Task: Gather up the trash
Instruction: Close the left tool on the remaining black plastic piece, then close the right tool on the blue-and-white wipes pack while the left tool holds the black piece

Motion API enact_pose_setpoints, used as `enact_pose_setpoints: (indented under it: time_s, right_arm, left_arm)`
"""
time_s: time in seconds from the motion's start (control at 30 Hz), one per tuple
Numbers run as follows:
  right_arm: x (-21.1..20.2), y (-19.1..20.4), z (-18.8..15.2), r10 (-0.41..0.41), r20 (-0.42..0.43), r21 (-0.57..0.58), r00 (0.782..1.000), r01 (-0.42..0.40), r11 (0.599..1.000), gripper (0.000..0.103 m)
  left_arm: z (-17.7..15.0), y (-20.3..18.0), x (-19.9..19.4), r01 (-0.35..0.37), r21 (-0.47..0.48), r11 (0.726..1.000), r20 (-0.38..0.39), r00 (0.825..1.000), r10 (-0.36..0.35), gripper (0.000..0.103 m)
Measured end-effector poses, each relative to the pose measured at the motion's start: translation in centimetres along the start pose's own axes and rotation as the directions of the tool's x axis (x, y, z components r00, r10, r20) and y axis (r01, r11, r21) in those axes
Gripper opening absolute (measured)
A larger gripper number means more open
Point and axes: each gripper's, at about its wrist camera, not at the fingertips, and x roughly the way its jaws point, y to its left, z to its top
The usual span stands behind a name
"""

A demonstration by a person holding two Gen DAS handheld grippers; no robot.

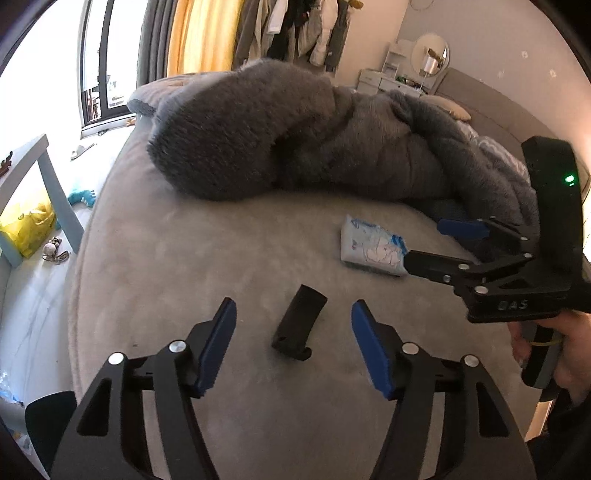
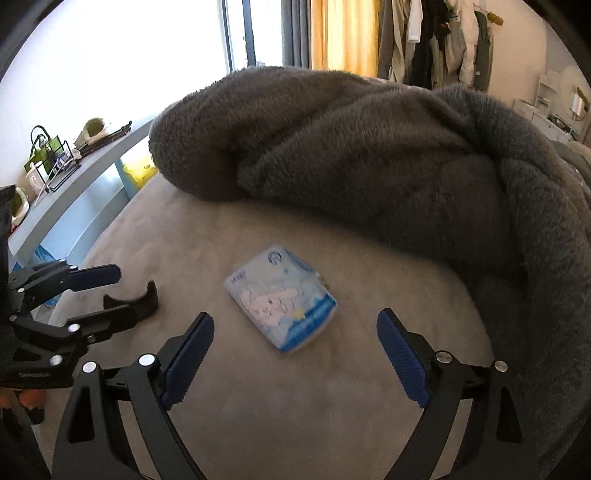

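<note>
bed [image 1: 166, 258]; on it: blanket [image 1: 295, 136]; tissue pack [image 1: 373, 247]; black clip [image 1: 299, 323]

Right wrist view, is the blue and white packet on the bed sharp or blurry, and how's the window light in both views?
Right wrist view: the blue and white plastic packet is slightly smeared, its print unreadable; the window is blown out white. Left wrist view: the packet looks crisper; the window is also overexposed.

Bright window [image 1: 94, 74] with yellow curtain [image 1: 199, 33], clothes hanging [image 1: 295, 26] on the far wall, grey bed [image 1: 221, 258], fluffy grey blanket [image 1: 277, 136], pale blue desk [image 2: 85, 177] beside the bed
</note>
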Motion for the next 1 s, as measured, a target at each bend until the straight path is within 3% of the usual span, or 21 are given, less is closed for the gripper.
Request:
enact_pose_setpoints:
  time_s: [0.17, 0.43, 0.6, 1.0]
  right_arm:
    - [0.5, -1.0, -0.4, 0.012, -0.018, 0.004, 1.000, -0.011, 1.000, 0.091]
    - [1.4, -1.6, -0.7, 0.034, -0.036, 0.014, 0.999, -0.033, 0.999, 0.091]
    - [1.6, -1.8, -0.4, 0.051, -0.026, 0.023, 0.998, -0.051, 0.998, 0.091]
    - [3.0, -0.1, 0.2, 0.059, -0.037, 0.000, 0.998, -0.059, 0.998, 0.091]
  left_arm:
    - [-0.4, -0.4, 1.7, -0.019, 0.008, 1.000, -0.043, 0.999, 0.020, 0.054]
    - [-0.2, -0.3, 3.0, -0.030, -0.007, 1.000, -0.050, 0.998, 0.029, 0.042]
    - [0.0, 0.3, 3.3, -0.029, -0.044, 0.999, -0.046, 0.999, 0.027, 0.025]
    - [0.3, 2.0, 0.9, -0.002, -0.091, 0.996, 0.011, 1.000, 0.003, 0.023]
